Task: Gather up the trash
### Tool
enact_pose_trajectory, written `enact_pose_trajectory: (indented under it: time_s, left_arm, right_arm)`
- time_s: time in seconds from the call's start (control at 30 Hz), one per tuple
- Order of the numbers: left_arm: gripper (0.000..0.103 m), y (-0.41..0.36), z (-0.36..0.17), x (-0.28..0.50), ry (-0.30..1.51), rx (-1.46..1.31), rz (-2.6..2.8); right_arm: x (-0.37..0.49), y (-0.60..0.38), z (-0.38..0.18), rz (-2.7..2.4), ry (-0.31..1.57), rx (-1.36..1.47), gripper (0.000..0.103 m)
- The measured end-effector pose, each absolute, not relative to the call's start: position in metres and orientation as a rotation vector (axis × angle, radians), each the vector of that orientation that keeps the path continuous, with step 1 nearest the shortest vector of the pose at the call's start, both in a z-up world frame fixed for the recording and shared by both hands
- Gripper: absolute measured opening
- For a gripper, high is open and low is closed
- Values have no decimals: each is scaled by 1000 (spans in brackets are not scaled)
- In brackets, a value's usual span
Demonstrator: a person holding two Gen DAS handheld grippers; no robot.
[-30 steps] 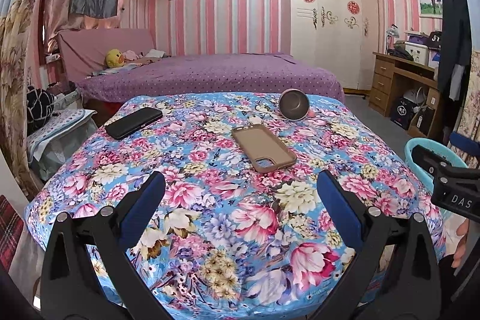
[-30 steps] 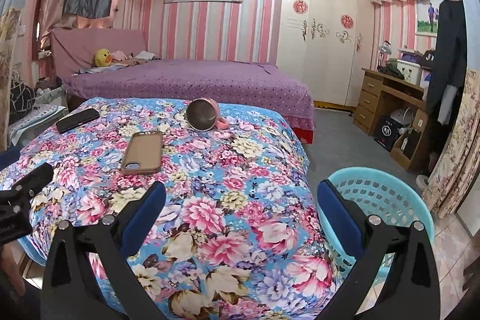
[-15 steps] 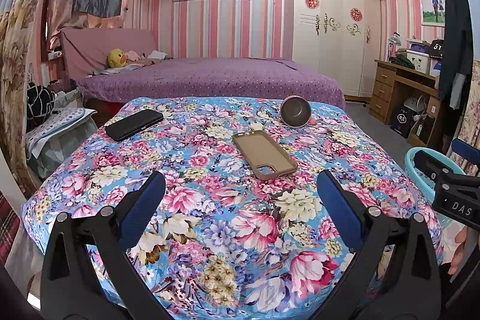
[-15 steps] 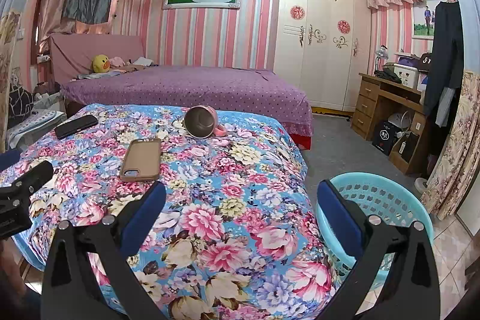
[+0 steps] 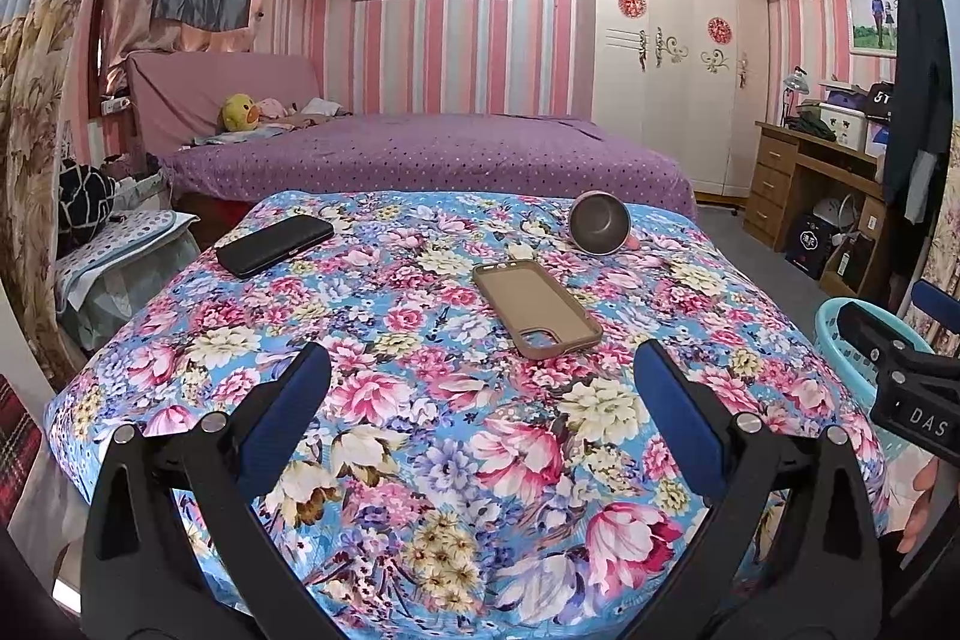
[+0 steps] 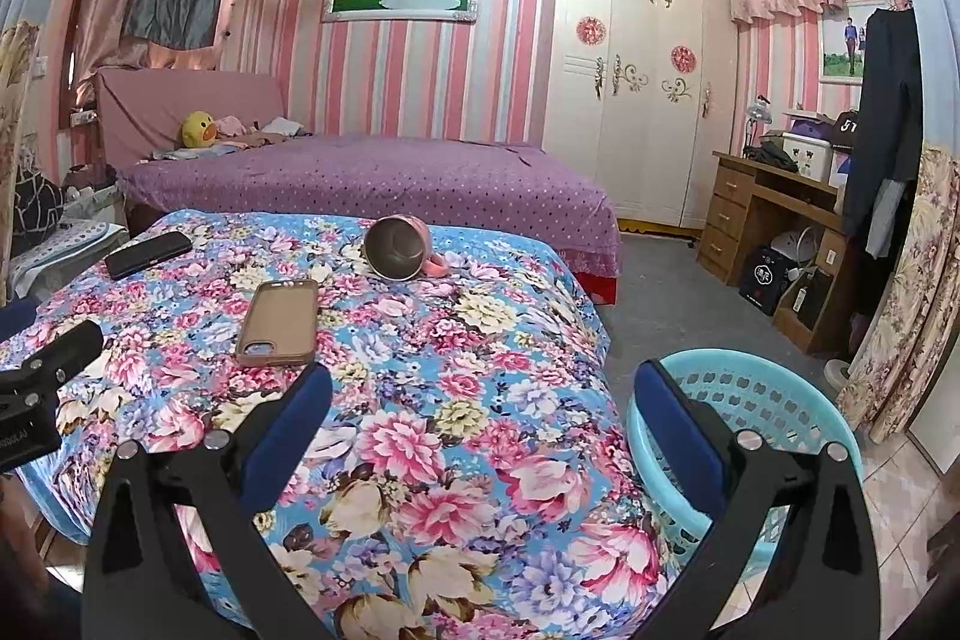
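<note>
Both grippers — left (image 5: 480,400), right (image 6: 480,400) — wide apart, empty; brown phone case (image 5: 536,307) flat on floral cloth (image 5: 420,430).

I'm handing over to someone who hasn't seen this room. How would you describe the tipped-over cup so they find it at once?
Start at the floral bedspread in the foreground. Near its far edge, just before the purple bed, lies the pink cup on its side, its dark metal inside facing the camera, handle on the cloth. The brown phone case and black phone are flat; it alone is round.
</note>
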State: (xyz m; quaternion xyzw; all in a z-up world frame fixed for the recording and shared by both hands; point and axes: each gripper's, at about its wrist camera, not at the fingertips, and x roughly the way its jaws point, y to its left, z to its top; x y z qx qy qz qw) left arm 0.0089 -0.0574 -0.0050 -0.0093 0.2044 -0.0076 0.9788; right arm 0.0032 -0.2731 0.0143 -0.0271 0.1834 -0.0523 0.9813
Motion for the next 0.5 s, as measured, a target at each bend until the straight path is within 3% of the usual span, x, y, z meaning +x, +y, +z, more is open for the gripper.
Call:
enact_pose_trajectory:
  time_s: [0.5]
  left_arm:
    - [98, -60, -4, 9, 399, -9, -9]
  right_arm:
    - [3, -271, 15, -105, 360, -57, 98]
